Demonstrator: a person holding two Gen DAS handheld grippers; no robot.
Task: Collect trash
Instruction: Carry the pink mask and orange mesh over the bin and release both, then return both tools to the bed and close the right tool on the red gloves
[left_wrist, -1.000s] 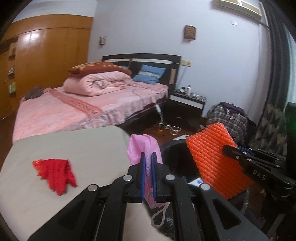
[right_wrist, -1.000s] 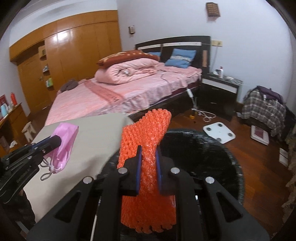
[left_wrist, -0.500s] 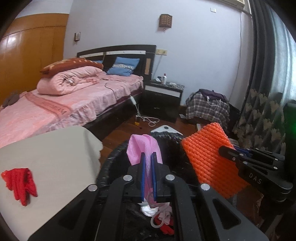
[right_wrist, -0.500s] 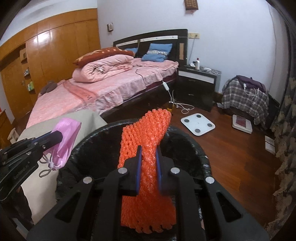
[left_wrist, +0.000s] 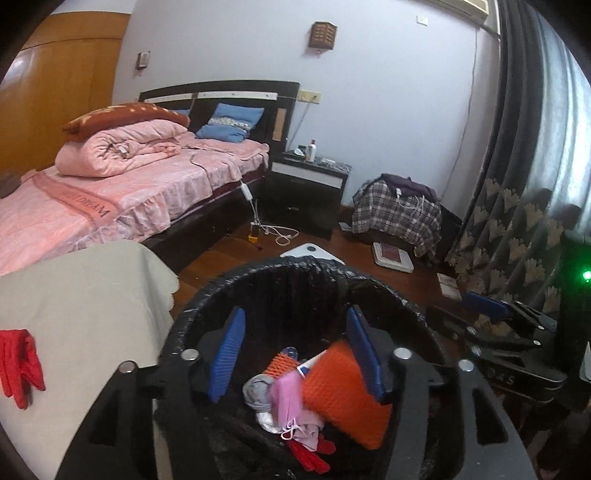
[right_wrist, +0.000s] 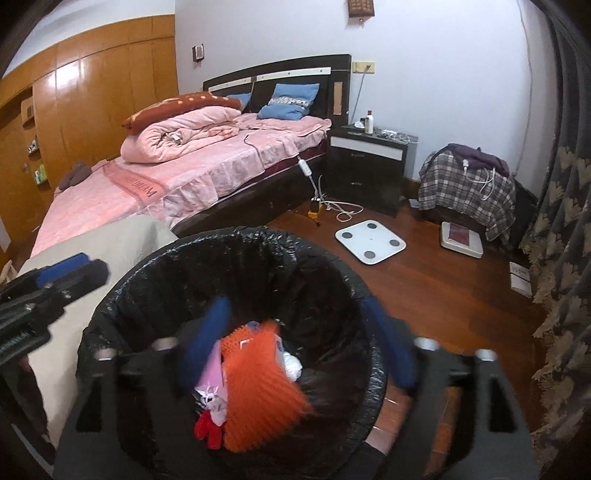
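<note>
Left gripper (left_wrist: 295, 350) and right gripper (right_wrist: 295, 343), the latter blurred, hover above the black-lined trash bin (left_wrist: 258, 269), jaws spread, gripping nothing. Orange foam mesh (right_wrist: 258, 391) and pink mask (left_wrist: 286, 400) lie inside; red glove (left_wrist: 18, 362) at 9 o'clock on the table (left_wrist: 92, 295).

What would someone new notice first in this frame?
The black-lined bin fills the foreground, with an orange mesh pad and a pink mask lying inside. Both tongs, left and right, hang open over it. A red glove lies on the beige table.
</note>
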